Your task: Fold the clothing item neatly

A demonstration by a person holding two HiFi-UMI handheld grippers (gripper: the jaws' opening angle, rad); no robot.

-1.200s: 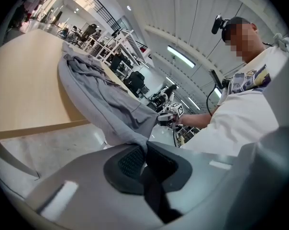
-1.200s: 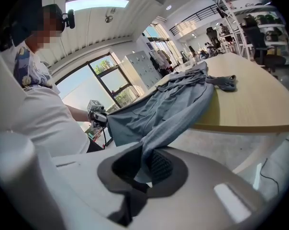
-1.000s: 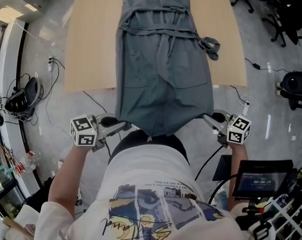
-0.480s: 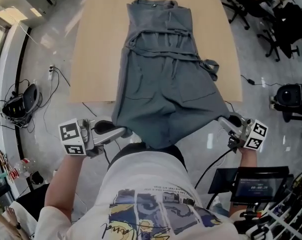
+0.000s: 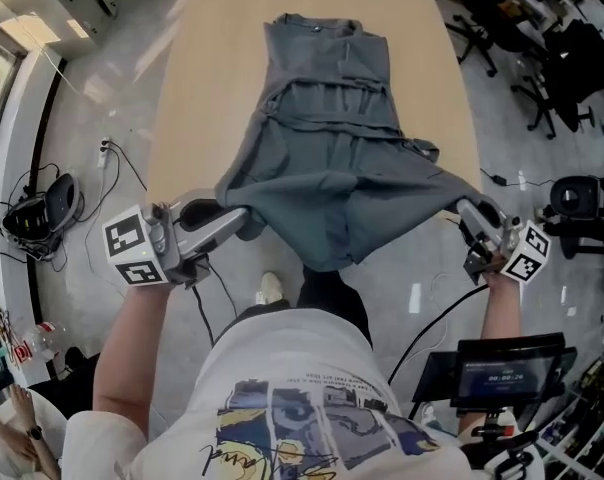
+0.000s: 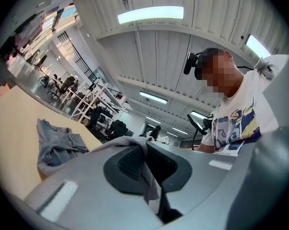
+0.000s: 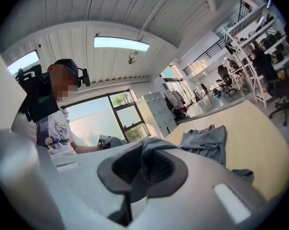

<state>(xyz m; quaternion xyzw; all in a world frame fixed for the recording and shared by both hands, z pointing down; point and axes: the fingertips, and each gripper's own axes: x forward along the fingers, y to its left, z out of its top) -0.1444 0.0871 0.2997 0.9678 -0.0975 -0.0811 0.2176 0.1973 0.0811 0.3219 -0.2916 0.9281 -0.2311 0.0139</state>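
Observation:
A grey garment (image 5: 327,148) with a waist tie lies lengthwise on the wooden table (image 5: 202,78), its near end lifted off the near edge and stretched between both grippers. My left gripper (image 5: 244,220) is shut on the near left corner; grey cloth (image 6: 151,176) runs down between its dark pads. My right gripper (image 5: 464,208) is shut on the near right corner, with cloth (image 7: 147,164) pinched between its pads. The middle of the hem (image 5: 327,253) sags between the two grips. The far end of the garment (image 7: 206,140) rests bunched on the tabletop.
Office chairs (image 5: 572,68) stand on the floor to the right of the table. Cables and gear (image 5: 42,198) lie on the floor at the left. A small screen (image 5: 502,373) hangs at my right side. The person's shoe (image 5: 270,288) shows below the hem.
Both grippers have lifted the near hem and moved apart and toward the table, spreading the cloth wide. The hem that hung down over the table edge is now raised and stretched.

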